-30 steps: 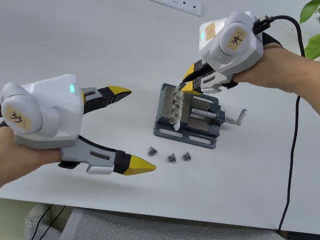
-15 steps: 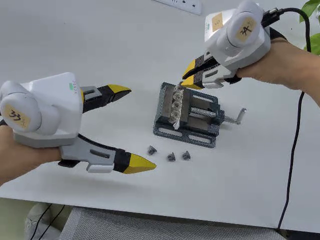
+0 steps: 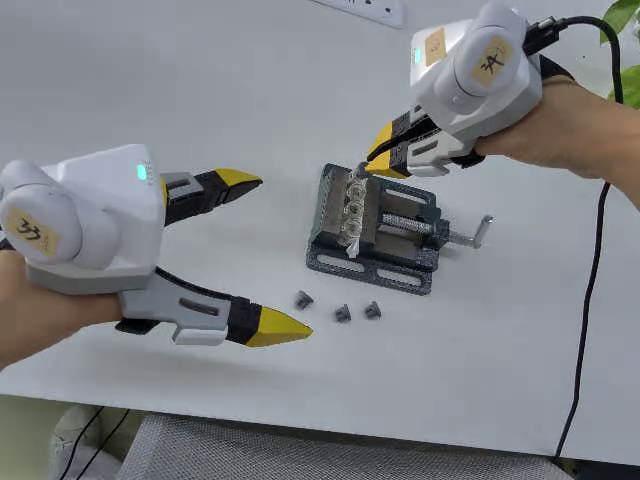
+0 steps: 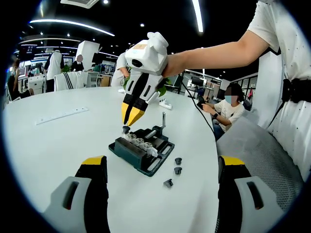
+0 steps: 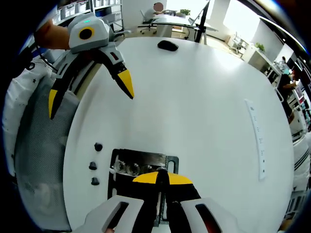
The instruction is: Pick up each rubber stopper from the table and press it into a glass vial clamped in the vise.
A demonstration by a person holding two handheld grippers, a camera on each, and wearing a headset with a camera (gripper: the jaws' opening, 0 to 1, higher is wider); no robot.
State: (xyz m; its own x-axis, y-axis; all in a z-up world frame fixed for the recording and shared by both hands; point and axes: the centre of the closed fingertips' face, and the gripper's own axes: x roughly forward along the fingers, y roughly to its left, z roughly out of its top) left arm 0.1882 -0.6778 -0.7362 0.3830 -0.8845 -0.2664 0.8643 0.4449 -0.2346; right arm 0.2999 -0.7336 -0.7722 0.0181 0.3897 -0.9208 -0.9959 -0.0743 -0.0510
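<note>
Left gripper view: stopper (image 4: 126, 129) atop end vial (image 4: 128, 137) in vise (image 4: 141, 151), right tool (image 4: 130, 116) clenched, tips just above. Head view: left tool (image 3: 275, 256) spread wide, left of vise.

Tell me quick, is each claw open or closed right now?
Left claw: open wide, holding nothing.
Right claw: closed, tips just over a stopper at the vise; touching it or not, can't tell.
</note>
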